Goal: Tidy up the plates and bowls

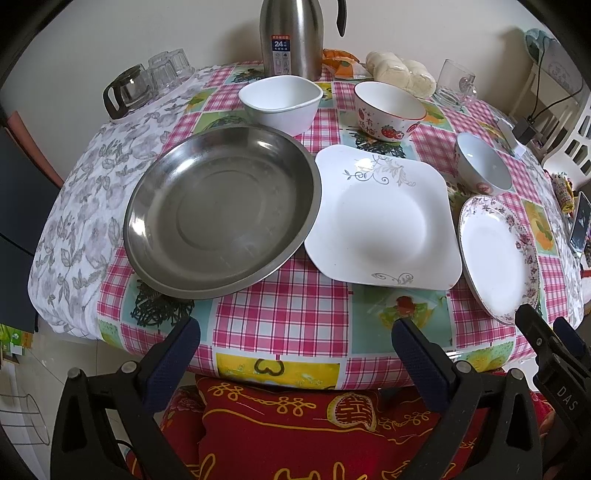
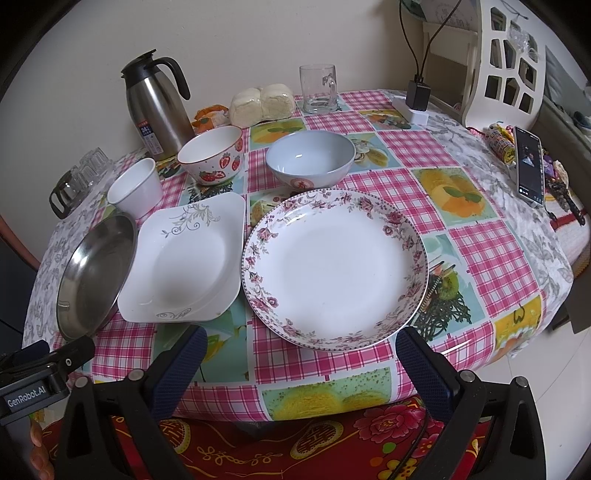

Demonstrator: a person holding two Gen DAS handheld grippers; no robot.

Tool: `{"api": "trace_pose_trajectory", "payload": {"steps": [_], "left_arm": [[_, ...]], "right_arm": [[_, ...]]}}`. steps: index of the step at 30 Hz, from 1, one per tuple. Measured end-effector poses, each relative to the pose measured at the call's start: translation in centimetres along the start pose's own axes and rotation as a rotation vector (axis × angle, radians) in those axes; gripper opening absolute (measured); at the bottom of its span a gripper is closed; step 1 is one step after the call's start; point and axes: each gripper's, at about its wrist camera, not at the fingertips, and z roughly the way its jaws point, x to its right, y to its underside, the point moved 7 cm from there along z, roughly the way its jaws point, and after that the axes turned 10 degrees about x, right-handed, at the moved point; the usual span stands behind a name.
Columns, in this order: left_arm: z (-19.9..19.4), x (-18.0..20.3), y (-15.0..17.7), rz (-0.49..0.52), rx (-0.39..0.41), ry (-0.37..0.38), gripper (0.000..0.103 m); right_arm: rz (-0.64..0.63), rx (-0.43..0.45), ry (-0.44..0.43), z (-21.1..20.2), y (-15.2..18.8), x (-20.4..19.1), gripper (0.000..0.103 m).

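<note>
On the checked table lie a steel round plate (image 1: 221, 210) (image 2: 96, 273), a white square plate (image 1: 384, 221) (image 2: 188, 258) and a floral round plate (image 1: 498, 258) (image 2: 336, 269) in a row. Behind them stand a white square bowl (image 1: 280, 101) (image 2: 135, 186), a strawberry bowl (image 1: 388, 110) (image 2: 212, 155) and a pale blue bowl (image 1: 482, 166) (image 2: 310, 160). My left gripper (image 1: 295, 354) is open and empty at the near table edge, before the steel and square plates. My right gripper (image 2: 299, 354) is open and empty before the floral plate.
A steel thermos jug (image 1: 291, 33) (image 2: 155, 107), bagged buns (image 1: 402, 72) (image 2: 262, 101), a glass mug (image 1: 452, 83) (image 2: 319, 88) and upturned glasses (image 1: 147, 79) stand at the back. A phone (image 2: 530, 166) and charger (image 2: 417, 99) lie right. A red cushion (image 1: 295, 424) is below.
</note>
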Motion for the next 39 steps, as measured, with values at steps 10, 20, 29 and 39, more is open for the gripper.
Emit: {"api": "trace_pose_trajectory", "payload": {"steps": [10,20,29,39], "left_arm": [[0.1,-0.1,0.1,0.001,-0.006,0.003,0.103],[0.2,0.1,-0.1,-0.015,-0.023,0.030,0.103],[0.7,-1.0,-2.7,-0.095,-0.021,0.055,0.103],[-0.5,-2.7,-10.1,-0.250,0.076,0.076,0.103]], "right_arm": [[-0.006,0.004,0.002,0.0,0.1,0.0,0.103],[-0.006,-0.007,0.004,0.1,0.0,-0.1,0.103],[-0.036,0.026,0.005,0.1,-2.0,-1.0,0.103],[-0.083,0.119,-0.016,0.2,-7.8,-3.9,0.103]]}}
